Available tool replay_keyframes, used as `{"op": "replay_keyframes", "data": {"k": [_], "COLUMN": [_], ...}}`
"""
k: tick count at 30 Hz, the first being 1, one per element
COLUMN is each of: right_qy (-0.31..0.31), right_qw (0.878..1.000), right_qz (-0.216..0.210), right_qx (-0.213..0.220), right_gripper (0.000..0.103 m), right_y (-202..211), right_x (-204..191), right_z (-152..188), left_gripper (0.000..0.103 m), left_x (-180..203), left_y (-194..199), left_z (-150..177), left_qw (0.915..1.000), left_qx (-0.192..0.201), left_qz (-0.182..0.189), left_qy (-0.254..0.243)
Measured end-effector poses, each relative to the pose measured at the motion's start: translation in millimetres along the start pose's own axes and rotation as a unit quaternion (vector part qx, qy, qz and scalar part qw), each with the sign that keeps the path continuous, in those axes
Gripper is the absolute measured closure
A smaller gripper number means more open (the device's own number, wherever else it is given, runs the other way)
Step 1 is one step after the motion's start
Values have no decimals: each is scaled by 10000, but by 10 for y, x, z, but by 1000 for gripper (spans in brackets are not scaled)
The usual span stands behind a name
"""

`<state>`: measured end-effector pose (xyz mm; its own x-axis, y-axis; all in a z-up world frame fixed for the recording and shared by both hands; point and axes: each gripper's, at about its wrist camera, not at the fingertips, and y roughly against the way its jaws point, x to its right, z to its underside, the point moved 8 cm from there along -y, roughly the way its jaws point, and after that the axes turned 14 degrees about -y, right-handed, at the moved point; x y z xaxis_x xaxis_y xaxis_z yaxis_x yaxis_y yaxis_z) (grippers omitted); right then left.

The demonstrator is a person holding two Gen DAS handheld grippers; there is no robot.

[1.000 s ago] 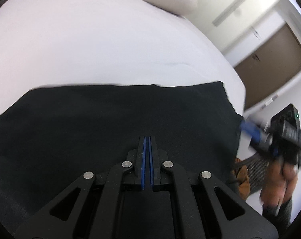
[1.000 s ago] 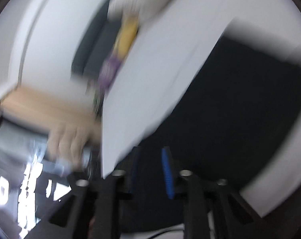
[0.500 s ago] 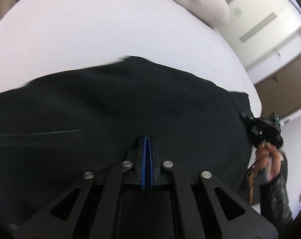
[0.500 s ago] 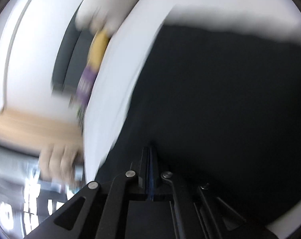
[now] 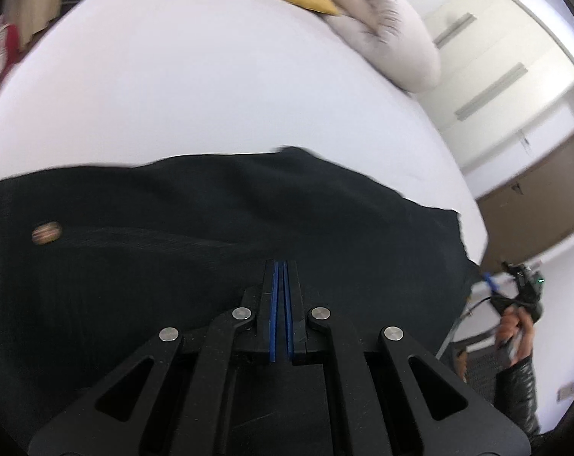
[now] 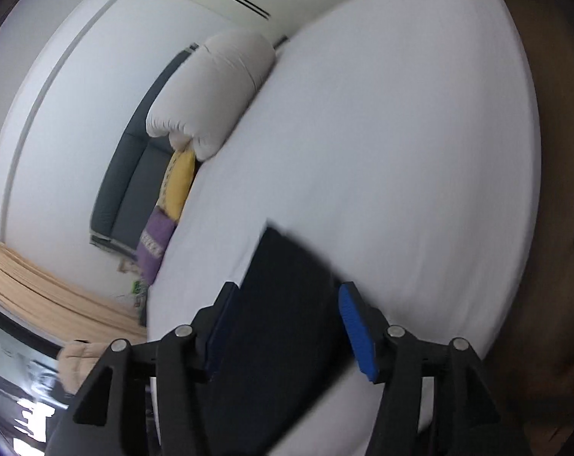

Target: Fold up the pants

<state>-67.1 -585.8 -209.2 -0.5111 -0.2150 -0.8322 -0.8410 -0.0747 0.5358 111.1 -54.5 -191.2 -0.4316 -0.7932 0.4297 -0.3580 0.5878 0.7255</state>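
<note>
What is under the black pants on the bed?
The black pants lie spread on the white bed sheet, which shows around their far edge. Whatever lies directly beneath the cloth is covered and cannot be seen.

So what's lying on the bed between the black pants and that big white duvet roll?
Nothing: in the left wrist view only bare white sheet separates the black pants from the duvet roll.
</note>
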Motion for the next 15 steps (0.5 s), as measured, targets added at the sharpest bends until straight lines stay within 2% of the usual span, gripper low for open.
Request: {"op": "replay_keyframes", "data": {"k": [4, 6, 8, 12, 15], "right_qy": [-724, -896, -909, -1112, -1176], "right_qw": [9971, 9955, 9953, 9927, 9902], "right_qz": [47, -36, 62, -311, -624], "right_qx": [-210, -294, -323, -357, -432], "right_gripper": [44, 44, 44, 44, 44], "right_y": [-25, -62, -63, -259, -392], "right_x": [432, 443, 492, 356, 164], "right_z": [130, 215, 229, 93, 60], "left_gripper": [101, 101, 101, 101, 101], "left_x": [404, 530, 524, 505, 424], "left_y": [-236, -360, -396, -505, -452], "left_z": [-111, -115, -57, 99, 164], "left_qw": [9987, 9975, 9967, 9950, 9950], "left_qx": [-146, -282, -427, -698, -695], "left_qz": [339, 425, 494, 562, 621], "left_qy": [-344, -484, -490, -436, -359]}}
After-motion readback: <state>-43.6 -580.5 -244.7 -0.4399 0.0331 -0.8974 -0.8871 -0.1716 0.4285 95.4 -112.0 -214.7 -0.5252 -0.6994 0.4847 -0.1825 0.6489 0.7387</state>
